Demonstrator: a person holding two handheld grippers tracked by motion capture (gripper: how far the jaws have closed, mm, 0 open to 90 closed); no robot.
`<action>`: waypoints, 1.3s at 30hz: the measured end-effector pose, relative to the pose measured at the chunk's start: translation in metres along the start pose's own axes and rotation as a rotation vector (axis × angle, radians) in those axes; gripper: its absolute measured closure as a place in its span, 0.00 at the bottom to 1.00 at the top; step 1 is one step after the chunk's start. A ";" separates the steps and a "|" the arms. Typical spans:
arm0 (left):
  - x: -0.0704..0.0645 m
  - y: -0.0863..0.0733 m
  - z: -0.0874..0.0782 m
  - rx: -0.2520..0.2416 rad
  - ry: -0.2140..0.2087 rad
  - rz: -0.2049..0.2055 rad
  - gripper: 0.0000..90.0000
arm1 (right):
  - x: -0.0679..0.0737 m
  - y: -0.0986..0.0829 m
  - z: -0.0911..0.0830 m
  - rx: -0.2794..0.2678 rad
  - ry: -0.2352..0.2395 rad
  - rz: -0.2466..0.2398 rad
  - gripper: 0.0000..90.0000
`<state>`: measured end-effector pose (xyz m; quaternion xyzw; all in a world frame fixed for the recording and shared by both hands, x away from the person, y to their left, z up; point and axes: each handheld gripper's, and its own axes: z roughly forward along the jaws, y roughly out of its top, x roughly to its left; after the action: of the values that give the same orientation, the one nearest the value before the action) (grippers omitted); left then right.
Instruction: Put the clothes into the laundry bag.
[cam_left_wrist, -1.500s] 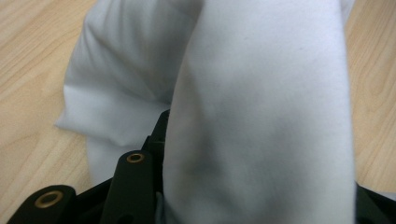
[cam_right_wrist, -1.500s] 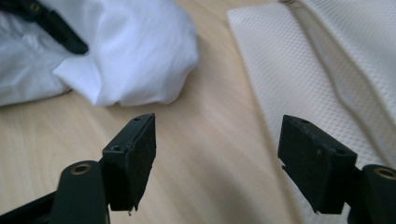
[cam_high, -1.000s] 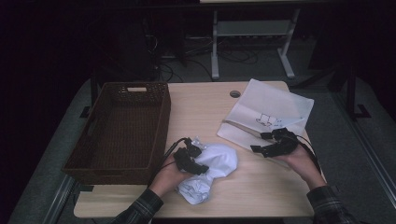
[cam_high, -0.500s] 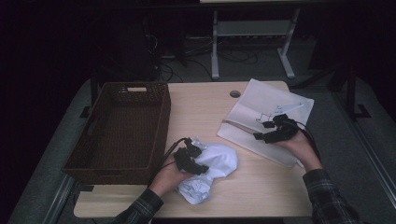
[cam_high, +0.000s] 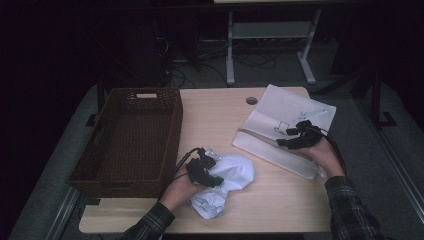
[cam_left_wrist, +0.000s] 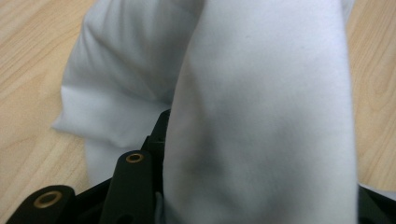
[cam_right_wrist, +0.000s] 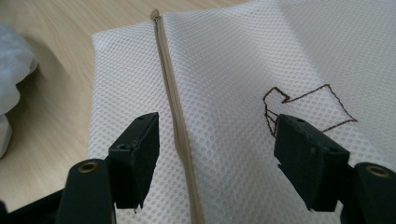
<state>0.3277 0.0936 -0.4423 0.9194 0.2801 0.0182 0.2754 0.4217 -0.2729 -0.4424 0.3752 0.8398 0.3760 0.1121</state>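
Observation:
A crumpled white cloth lies on the wooden table near its front edge. My left gripper is shut on a thick fold of the cloth, which fills the space between the jaws of the left gripper. A white mesh zip bag lies flat at the right, with a brown line drawing and a beige zipper. My right gripper hovers just over it, open; in the right gripper view the right gripper straddles the zipper with nothing held.
A large dark wicker basket stands at the table's left side, close to my left hand. A round cable hole sits near the far edge. The cloth lies a short way from the bag's corner.
My right gripper has moved away from the person, from the bag's near edge to over its middle by the drawing. The left gripper and cloth have stayed put.

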 end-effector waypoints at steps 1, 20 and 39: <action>0.000 0.000 0.000 0.000 0.000 0.000 0.61 | 0.000 0.000 0.000 0.000 0.000 0.000 0.34; 0.000 0.000 0.000 -0.001 0.001 0.003 0.61 | -0.010 -0.012 0.025 0.069 -0.007 0.006 0.61; 0.000 0.000 0.000 0.002 0.005 0.009 0.62 | -0.003 -0.005 0.019 0.008 -0.031 0.060 0.96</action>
<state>0.3273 0.0935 -0.4425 0.9209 0.2768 0.0212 0.2736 0.4299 -0.2665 -0.4599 0.4064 0.8279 0.3699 0.1123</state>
